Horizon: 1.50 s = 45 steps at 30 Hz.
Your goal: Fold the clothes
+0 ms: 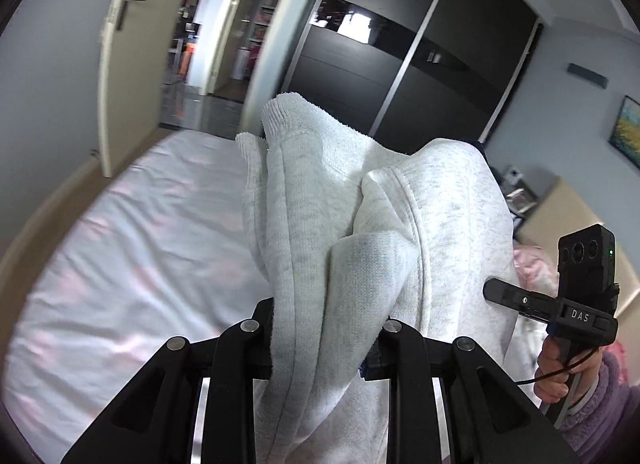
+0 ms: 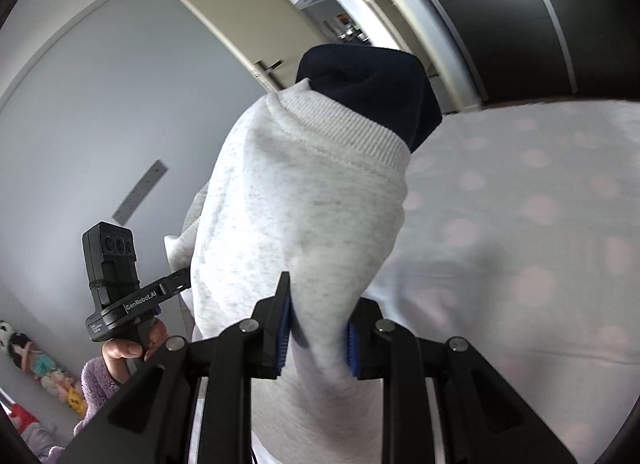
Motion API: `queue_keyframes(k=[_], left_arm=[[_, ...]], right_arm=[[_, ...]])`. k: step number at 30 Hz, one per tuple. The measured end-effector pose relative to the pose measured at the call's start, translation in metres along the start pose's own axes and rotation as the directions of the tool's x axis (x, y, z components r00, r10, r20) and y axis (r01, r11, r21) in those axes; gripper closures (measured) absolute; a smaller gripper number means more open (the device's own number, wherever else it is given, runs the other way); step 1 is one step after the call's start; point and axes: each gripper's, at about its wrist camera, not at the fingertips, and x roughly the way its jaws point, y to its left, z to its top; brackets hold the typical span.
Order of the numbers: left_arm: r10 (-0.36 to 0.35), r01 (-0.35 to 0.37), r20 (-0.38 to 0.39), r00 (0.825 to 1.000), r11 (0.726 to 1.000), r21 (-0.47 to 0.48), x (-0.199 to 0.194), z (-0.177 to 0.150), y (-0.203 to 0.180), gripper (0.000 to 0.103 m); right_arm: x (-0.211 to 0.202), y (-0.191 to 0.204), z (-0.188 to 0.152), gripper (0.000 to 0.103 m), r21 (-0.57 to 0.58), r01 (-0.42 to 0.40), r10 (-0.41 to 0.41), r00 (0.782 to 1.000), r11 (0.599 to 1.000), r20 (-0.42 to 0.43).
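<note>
Left gripper (image 1: 320,340): clamped on a fold of the grey sweatshirt (image 1: 360,215)
Right gripper (image 2: 318,328): pads pinching the same sweatshirt near its ribbed cuff
Sweatshirt: hanging above the bed (image 1: 120,244)

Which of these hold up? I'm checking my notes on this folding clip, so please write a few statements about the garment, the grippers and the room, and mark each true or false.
1. The left gripper is shut on the grey sweatshirt. True.
2. The right gripper hangs open with nothing between its fingers. False: its blue pads pinch the sweatshirt's fabric.
3. The sweatshirt lies flat on the bed. False: it is held up above the bed by both grippers.
4. A dark navy part shows past the sweatshirt's ribbed edge. True.
5. The door behind the bed is open. True.
</note>
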Motion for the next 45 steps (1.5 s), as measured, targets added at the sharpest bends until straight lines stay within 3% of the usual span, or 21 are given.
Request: queue_keyframes(k=[6, 8, 10, 13, 16, 24, 30, 35, 36, 39, 40, 45], left_arm=[[0.157, -0.159, -0.043, 0.987, 0.987, -0.029, -0.022, 0.011, 0.118, 0.077], [0.193, -0.196, -0.077, 0.978, 0.98, -0.027, -0.013, 0.009, 0.151, 0.077], [0.219, -0.222, -0.116, 0.969, 0.975, -0.019, 0.005, 0.005, 0.174, 0.077], [0.23, -0.236, -0.175, 0.957, 0.972, -0.013, 0.041, -0.003, 0.201, 0.077], [0.221, -0.23, -0.202, 0.954, 0.973, -0.02, 0.08, -0.004, 0.217, 0.077], [0.194, -0.201, -0.227, 0.954, 0.98, -0.008, 0.175, 0.019, 0.229, 0.077], [0.197, -0.208, -0.294, 0.935, 0.978, -0.005, 0.228, 0.028, 0.222, 0.077], [0.224, -0.246, -0.354, 0.908, 0.969, -0.02, 0.269, 0.019, 0.239, 0.075], [0.244, -0.272, -0.368, 0.897, 0.962, -0.027, 0.274, 0.017, 0.245, 0.07], [0.339, -0.377, -0.409, 0.848, 0.926, -0.015, 0.289, 0.011, 0.258, 0.052], [0.361, -0.403, -0.415, 0.835, 0.915, -0.017, 0.291, 0.01, 0.261, 0.05], [0.448, -0.503, -0.378, 0.81, 0.862, -0.057, 0.27, 0.023, 0.267, 0.048]], right_arm=[[0.126, 0.04, -0.003, 0.082, 0.042, -0.114, 0.117, 0.99, 0.993, -0.074], [0.163, 0.042, -0.011, 0.082, 0.068, -0.13, 0.136, 0.985, 0.989, -0.104], [0.168, 0.026, -0.04, 0.082, 0.106, -0.131, 0.145, 0.98, 0.986, -0.134], [0.215, 0.01, -0.048, 0.082, 0.154, -0.105, 0.132, 0.976, 0.982, -0.172], [0.241, -0.016, -0.055, 0.082, 0.185, -0.077, 0.113, 0.976, 0.98, -0.189], [0.286, -0.08, -0.015, 0.082, 0.17, -0.004, 0.034, 0.984, 0.985, -0.177], [0.312, -0.133, -0.001, 0.082, 0.214, 0.039, 0.003, 0.981, 0.976, -0.196], [0.331, -0.169, -0.01, 0.081, 0.231, 0.118, -0.059, 0.968, 0.966, -0.244], [0.334, -0.176, -0.012, 0.081, 0.244, 0.123, -0.06, 0.966, 0.962, -0.252], [0.343, -0.192, -0.018, 0.076, 0.261, 0.147, -0.072, 0.958, 0.954, -0.278], [0.345, -0.195, -0.019, 0.073, 0.252, 0.159, -0.084, 0.955, 0.955, -0.283], [0.348, -0.199, -0.018, 0.066, 0.195, 0.201, -0.134, 0.941, 0.96, -0.31]])
